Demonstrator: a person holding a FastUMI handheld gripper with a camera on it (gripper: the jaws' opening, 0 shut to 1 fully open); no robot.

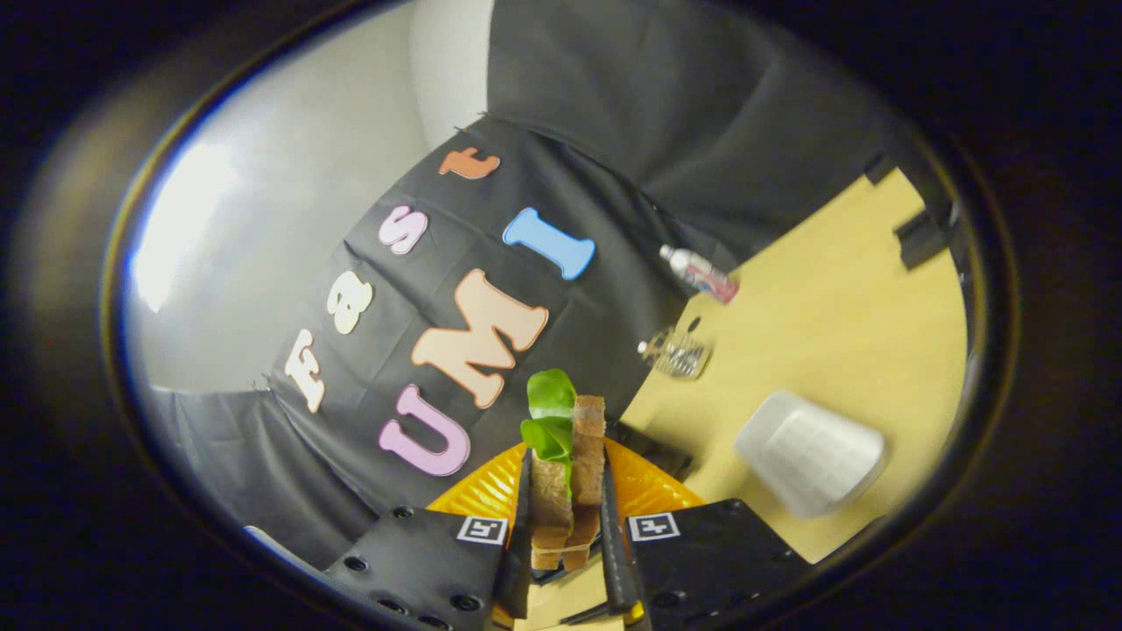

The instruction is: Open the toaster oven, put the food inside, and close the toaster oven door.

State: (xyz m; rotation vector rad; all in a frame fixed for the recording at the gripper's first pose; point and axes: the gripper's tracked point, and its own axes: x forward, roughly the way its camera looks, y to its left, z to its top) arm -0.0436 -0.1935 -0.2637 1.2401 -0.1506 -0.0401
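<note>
My gripper (568, 526) is shut on a sandwich (568, 486) of two brown bread slices with green lettuce sticking out at the far end. Both black fingers (524, 526) press on its sides. The view is tilted steeply. Behind the sandwich lies an orange plate (478, 495), partly covered by the fingers. A pale grey, rounded appliance body (811, 451), possibly the toaster oven, stands on the yellow table (833, 324) to the right beyond the fingers; its door is not visible.
Two clear plastic bottles stand further off on the table, one with a pink label (701, 273) and one nearer (675, 352). Black booth cloth hangs behind, and a white wall lies beyond it. A dark block (920, 237) sits at the table's far edge.
</note>
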